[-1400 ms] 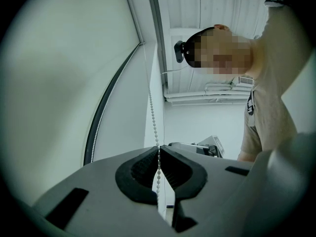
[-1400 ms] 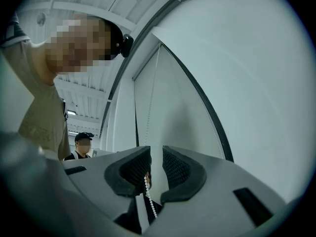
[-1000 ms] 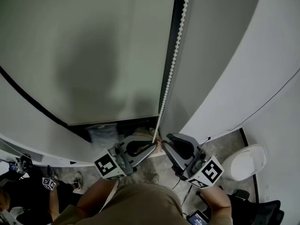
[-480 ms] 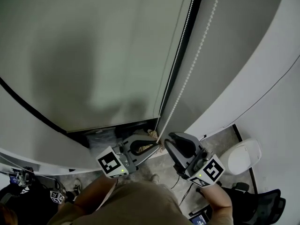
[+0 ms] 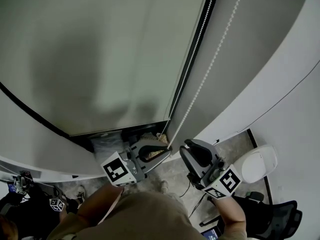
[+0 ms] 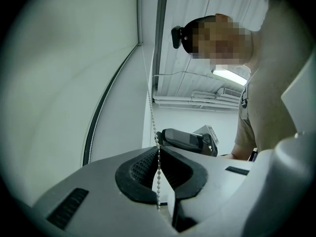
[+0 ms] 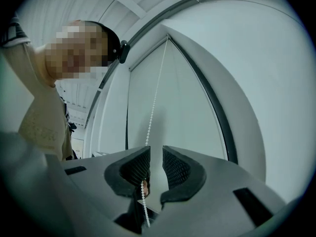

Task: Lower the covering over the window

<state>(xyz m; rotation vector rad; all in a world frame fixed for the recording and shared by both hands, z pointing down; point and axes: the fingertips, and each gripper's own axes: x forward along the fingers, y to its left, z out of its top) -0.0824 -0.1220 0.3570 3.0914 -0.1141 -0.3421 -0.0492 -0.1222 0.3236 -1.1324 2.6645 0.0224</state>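
The speckled floor (image 5: 234, 145) carries a white rounded object (image 5: 257, 165) at its right edge — a thin black cable (image 5: 189, 190) trails nearby.

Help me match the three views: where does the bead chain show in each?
Head view: bead chain slants from the top right down to the left gripper.
Left gripper view: centre, pinched between its shut fingers.
Right gripper view: centre, hanging past the right gripper's open fingers.
Shared landmark: the dark frame strip, left of the chain except in the right gripper view.
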